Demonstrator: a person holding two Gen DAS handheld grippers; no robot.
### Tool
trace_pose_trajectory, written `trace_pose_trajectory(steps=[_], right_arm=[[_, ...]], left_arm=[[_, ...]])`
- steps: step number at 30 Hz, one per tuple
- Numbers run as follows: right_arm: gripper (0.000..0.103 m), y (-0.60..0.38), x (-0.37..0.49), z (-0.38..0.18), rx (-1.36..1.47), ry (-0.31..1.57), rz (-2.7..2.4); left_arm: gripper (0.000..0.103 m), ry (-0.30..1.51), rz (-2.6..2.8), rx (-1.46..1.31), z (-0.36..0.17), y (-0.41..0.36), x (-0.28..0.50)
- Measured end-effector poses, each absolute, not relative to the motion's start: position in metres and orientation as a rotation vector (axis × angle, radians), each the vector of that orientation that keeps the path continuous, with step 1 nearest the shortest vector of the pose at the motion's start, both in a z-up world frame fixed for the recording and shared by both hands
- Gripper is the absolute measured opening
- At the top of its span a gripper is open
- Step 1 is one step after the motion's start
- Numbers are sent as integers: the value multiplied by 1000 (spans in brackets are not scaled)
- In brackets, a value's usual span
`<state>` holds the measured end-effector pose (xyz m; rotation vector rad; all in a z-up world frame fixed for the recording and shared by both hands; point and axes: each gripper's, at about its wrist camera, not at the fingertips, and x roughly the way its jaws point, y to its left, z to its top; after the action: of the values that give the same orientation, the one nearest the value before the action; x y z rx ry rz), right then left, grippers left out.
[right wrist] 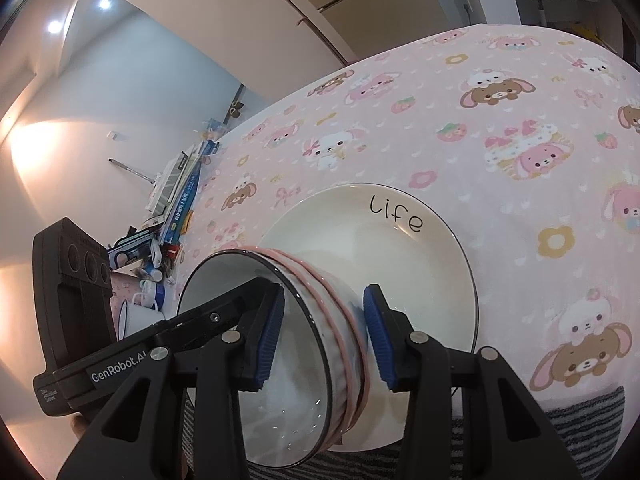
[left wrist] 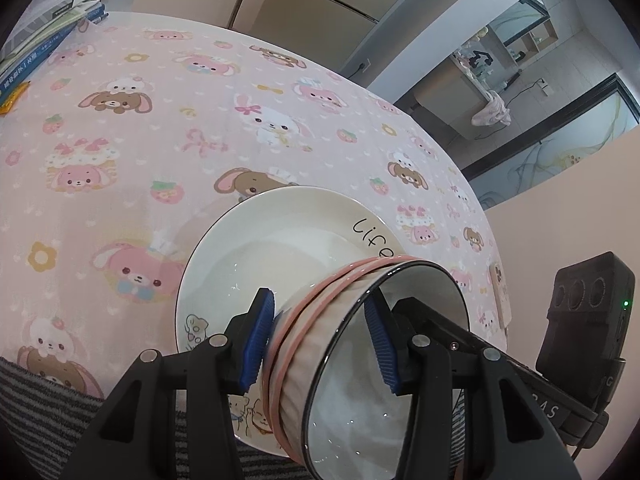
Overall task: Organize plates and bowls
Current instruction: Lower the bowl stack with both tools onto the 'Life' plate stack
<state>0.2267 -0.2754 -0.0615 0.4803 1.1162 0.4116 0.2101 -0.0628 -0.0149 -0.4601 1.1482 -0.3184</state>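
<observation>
Left gripper (left wrist: 320, 344): jaws partly open and clamped on the bowl's wall, one blue pad outside against the pink bands, the other inside the rim; lower centre of the left wrist view.
Right gripper (right wrist: 325, 338): jaws partly open and clamped on the opposite wall, left pad inside the rim, right pad outside on the ribbed side; lower centre of the right wrist view.
Bowl (left wrist: 352, 408) (right wrist: 280, 380): white inside, dark rim line, ribbed outer wall with two pink bands; held by both grippers at once; its mouth faces each camera; it sits over the near part of the plate. Whether its base touches the plate I cannot tell.
Plate (left wrist: 240, 256) (right wrist: 400, 248): cream, shallow, the word "life" on its far rim, small cartoon animals on the near rim in the left wrist view; it lies flat at the near edge of the table, its near rim passing over the striped cloth.
Table (left wrist: 160, 128) (right wrist: 480, 120): covered in a pink cloth with bunnies, bears, strawberries and flowers; bare around the plate.
Striped cloth (left wrist: 36, 400) (right wrist: 584, 412): grey and black, along the bottom of both frames, below the table edge.
Books (left wrist: 44, 44) (right wrist: 180, 188): a stack at the far end of the table, upper left in the left wrist view, mid-left in the right wrist view.
Mug (right wrist: 140, 316): white, at the left of the right wrist view, behind the other gripper's black body.
</observation>
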Motion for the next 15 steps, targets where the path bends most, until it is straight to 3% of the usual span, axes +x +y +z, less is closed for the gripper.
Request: trace_pose_trajectory(steps=[15], right_arm=[[42, -268, 244, -72, 456, 1192, 400]], left_arm=[[49, 1138, -312, -488, -25, -55, 219]])
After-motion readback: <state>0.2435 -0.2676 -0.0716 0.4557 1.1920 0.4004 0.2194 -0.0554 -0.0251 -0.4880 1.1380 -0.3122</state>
